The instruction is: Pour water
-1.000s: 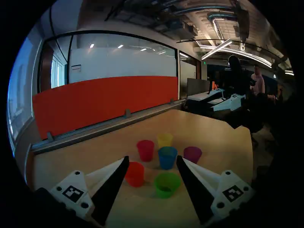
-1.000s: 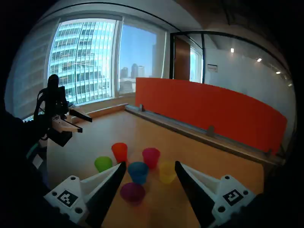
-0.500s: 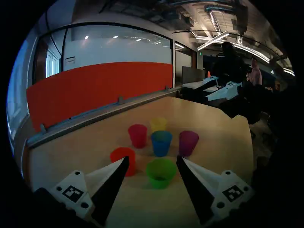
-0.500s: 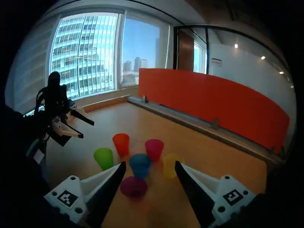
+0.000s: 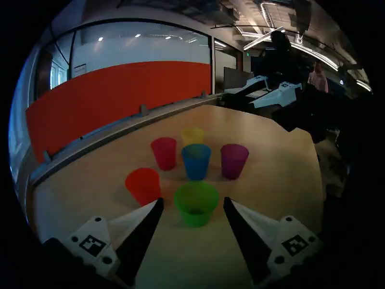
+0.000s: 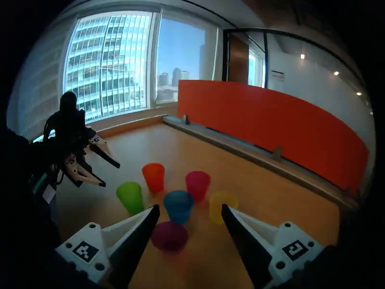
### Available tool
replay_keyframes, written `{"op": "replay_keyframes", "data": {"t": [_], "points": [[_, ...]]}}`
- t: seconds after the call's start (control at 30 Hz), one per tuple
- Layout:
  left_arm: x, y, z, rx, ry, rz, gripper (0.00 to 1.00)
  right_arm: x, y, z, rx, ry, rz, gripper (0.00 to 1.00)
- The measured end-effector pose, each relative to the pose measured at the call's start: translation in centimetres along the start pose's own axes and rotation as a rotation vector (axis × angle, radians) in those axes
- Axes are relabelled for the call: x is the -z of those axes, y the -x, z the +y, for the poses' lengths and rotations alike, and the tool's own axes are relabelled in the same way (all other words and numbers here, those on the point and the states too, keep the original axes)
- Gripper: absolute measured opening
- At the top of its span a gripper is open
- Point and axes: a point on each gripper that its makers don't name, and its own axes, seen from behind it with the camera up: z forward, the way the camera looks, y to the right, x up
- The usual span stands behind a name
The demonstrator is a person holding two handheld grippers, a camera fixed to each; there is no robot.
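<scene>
Several coloured plastic cups stand in a cluster on a wooden table point(image 5: 269, 192). In the left gripper view a green cup point(image 5: 196, 203) is nearest, just ahead of my open left gripper point(image 5: 193, 208), with a red cup point(image 5: 143, 185), pink cup point(image 5: 164, 152), blue cup point(image 5: 196, 161), yellow cup point(image 5: 193, 136) and purple cup point(image 5: 234, 161) beyond. In the right gripper view the purple cup point(image 6: 169, 236) sits between the fingers of my open right gripper point(image 6: 189, 214), untouched. The blue cup point(image 6: 178, 206), yellow cup point(image 6: 220, 207), pink cup point(image 6: 198, 185), red cup point(image 6: 153, 177) and green cup point(image 6: 130, 196) lie farther off. The left gripper point(image 6: 103, 166) hangs open at left.
An orange partition point(image 6: 279, 125) with a metal rail runs along the table's far edge. Large windows point(image 6: 110, 67) stand behind the table. The right gripper point(image 5: 269, 94) and a person's dark figure point(image 5: 288, 72) are across the table, with another person point(image 5: 319, 77) farther back.
Both grippers have moved closer and tipped down toward the cups. The green cup now sits nearer my left fingers; the purple cup stays between my right fingers.
</scene>
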Motion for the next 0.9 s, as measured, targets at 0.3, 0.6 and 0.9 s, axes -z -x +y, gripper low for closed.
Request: {"op": "replay_keyframes", "data": {"t": [0.3, 0.6, 0.9], "points": [[-1.1, 1.6, 0.4, -0.014, 0.020, -0.055, 0.92, -0.9, -0.2, -0.1, 0.006, -0.009, -0.008, 1.00], [-2.5, 3.0, 0.5, -0.016, 0.035, -0.107, 0.93, -1.8, -0.1, 0.0, 0.009, -0.017, -0.019, 1.00], [-4.3, 3.6, 0.7, -0.025, 0.051, -0.145, 0.92, -2.6, 0.2, 0.1, 0.007, -0.025, -0.028, 1.00]]}}
